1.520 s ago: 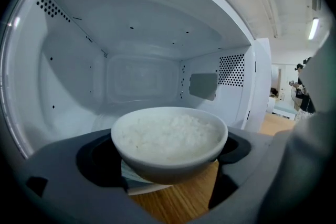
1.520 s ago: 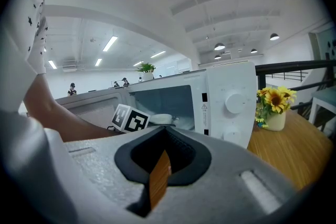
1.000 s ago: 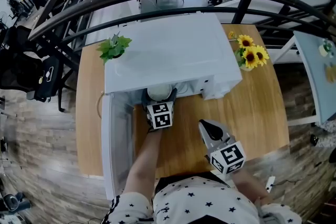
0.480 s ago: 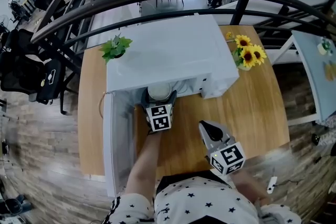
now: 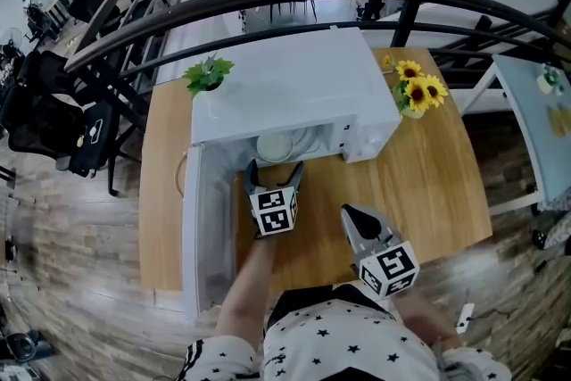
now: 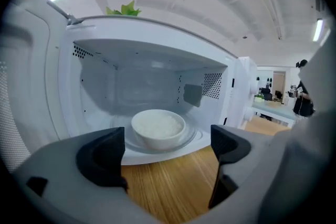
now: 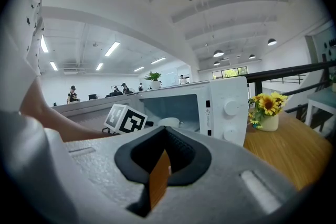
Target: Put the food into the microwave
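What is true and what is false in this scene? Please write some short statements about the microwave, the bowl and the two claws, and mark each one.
1. The bowl of rice sits inside the microwave. True.
2. The microwave's door is closed. False: it stands open, swung out to the left.
3. The left claw grips the bowl of rice. False: its jaws are apart and empty, in front of the opening, with the bowl beyond them.
4. The right claw is shut and holds nothing. True.
5. The sunflowers stand on the table to the right of the microwave. True.
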The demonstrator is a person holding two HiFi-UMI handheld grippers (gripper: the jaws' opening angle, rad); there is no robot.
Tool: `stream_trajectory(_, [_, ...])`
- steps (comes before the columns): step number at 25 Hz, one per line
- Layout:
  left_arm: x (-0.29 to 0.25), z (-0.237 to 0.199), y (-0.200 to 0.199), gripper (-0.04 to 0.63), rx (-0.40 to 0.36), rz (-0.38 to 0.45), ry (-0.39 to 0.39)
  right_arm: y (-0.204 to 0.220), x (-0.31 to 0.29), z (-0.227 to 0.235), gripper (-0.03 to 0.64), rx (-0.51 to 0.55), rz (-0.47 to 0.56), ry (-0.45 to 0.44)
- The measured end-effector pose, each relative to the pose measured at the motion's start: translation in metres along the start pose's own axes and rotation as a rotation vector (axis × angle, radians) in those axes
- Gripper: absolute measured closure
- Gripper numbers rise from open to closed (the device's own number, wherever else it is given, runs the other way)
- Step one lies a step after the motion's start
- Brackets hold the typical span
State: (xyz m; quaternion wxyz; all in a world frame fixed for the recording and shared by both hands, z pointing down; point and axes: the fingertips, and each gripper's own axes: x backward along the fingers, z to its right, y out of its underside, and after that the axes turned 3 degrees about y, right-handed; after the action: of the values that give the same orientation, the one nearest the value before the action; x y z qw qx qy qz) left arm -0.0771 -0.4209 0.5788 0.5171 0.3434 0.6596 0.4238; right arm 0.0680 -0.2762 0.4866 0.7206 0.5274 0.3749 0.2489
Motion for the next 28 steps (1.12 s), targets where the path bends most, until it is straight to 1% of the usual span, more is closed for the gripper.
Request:
stream_trajectory(4, [0.021,0.011,-0.008,0.077,0.016,0.040,0.027,0.000,0.011,-0.008,0.612,0.004,0.015,0.003])
stream_trajectory(9, [0.051,0.022,-0.013,0.077,0.008,0.073,0.028,-0.001,0.028,-0.021,0.611,0.010,0.035,0.006])
stream_trajectory(11, [0.063,0.028,-0.013,0.087,0.002,0.081,0.035,-0.001,0.034,-0.025,0.611,0.013,0.042,0.009])
stream_trajectory(12, [0.070,0.031,-0.013,0.104,0.000,0.087,0.037,-0.001,0.037,-0.026,0.611,0.015,0.044,0.011])
stream_trajectory(14, [0.083,0.037,-0.014,0.158,-0.003,0.101,0.036,0.000,0.045,-0.030,0.611,0.017,0.050,0.016])
stream_trajectory(17, [0.105,0.047,-0.016,0.209,-0.008,0.121,0.037,-0.001,0.055,-0.036,0.611,0.022,0.062,0.020])
stream_trajectory(18, [0.112,0.050,-0.017,0.249,-0.009,0.128,0.040,-0.002,0.059,-0.038,0.611,0.025,0.067,0.021])
stream_trajectory(19, [0.120,0.053,-0.017,0.323,-0.008,0.135,0.042,-0.002,0.063,-0.041,0.611,0.027,0.071,0.022])
stream_trajectory(20, [0.127,0.056,-0.017,0.351,-0.006,0.141,0.046,-0.002,0.067,-0.043,0.611,0.028,0.076,0.023])
stream_trajectory(23, [0.148,0.066,-0.017,0.356,-0.005,0.152,0.065,-0.001,0.078,-0.049,0.611,0.032,0.088,0.025])
stream_trajectory(26, [0.169,0.076,-0.015,0.401,-0.005,0.162,0.077,0.000,0.089,-0.055,0.611,0.036,0.100,0.027])
stream_trajectory(28, [0.183,0.081,-0.013,0.443,-0.001,0.167,0.079,0.001,0.097,-0.058,0.611,0.039,0.106,0.029])
